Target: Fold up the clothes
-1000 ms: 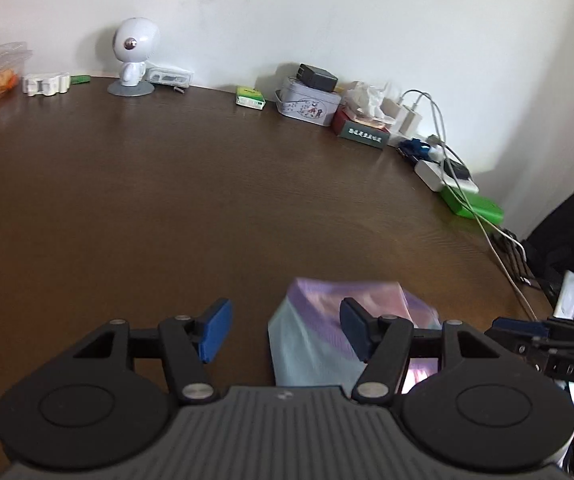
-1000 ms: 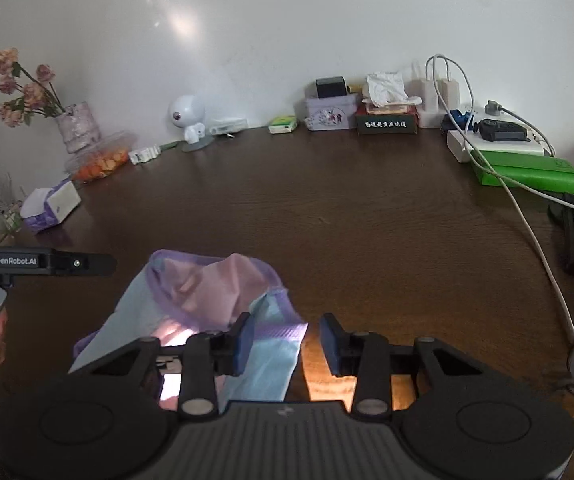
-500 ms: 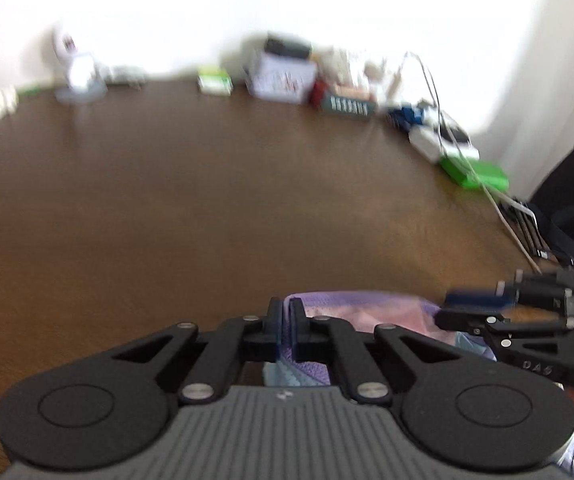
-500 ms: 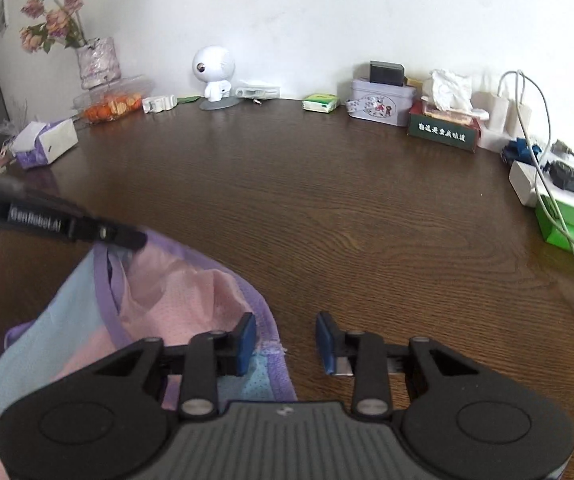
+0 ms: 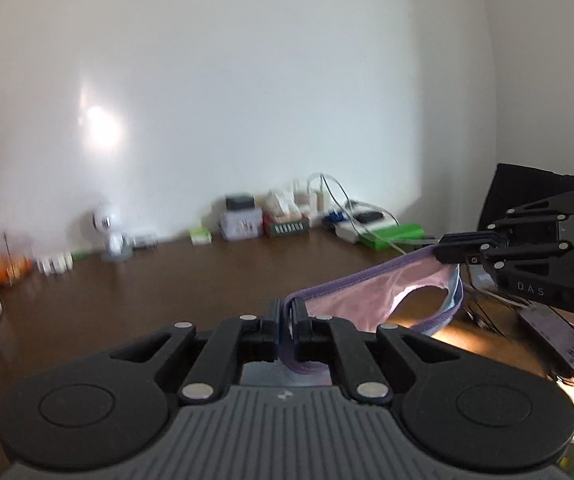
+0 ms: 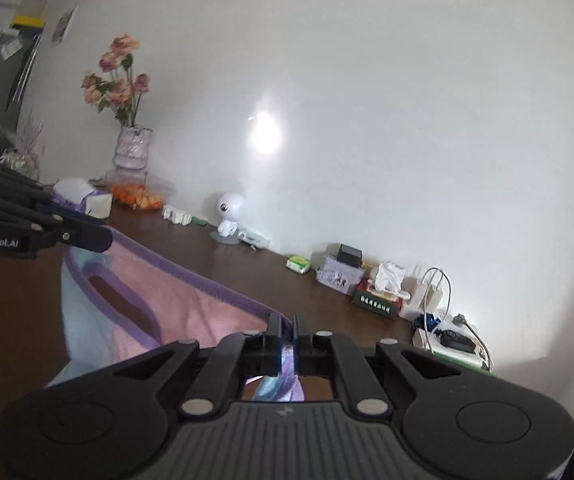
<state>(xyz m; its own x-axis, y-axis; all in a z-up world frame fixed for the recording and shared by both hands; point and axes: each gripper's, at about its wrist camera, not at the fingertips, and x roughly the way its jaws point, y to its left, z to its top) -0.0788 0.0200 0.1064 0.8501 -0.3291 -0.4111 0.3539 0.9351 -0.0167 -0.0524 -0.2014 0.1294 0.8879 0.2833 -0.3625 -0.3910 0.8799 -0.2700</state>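
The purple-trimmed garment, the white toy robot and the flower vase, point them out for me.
Garment (image 6: 191,304): right wrist view, on its pink panel below the purple trim.
White toy robot (image 6: 231,207): right wrist view, on its round head.
Flower vase (image 6: 131,148): right wrist view, on its body.

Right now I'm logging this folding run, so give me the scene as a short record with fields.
garment: pink and light blue cloth with purple trim, stretched between both grippers, lifted above the table
left gripper: shut on the purple edge
right gripper: shut on the purple edge
surface: dark brown wooden table
back edge clutter: white round-headed figurine, tissue box, green box
fold: not yet made
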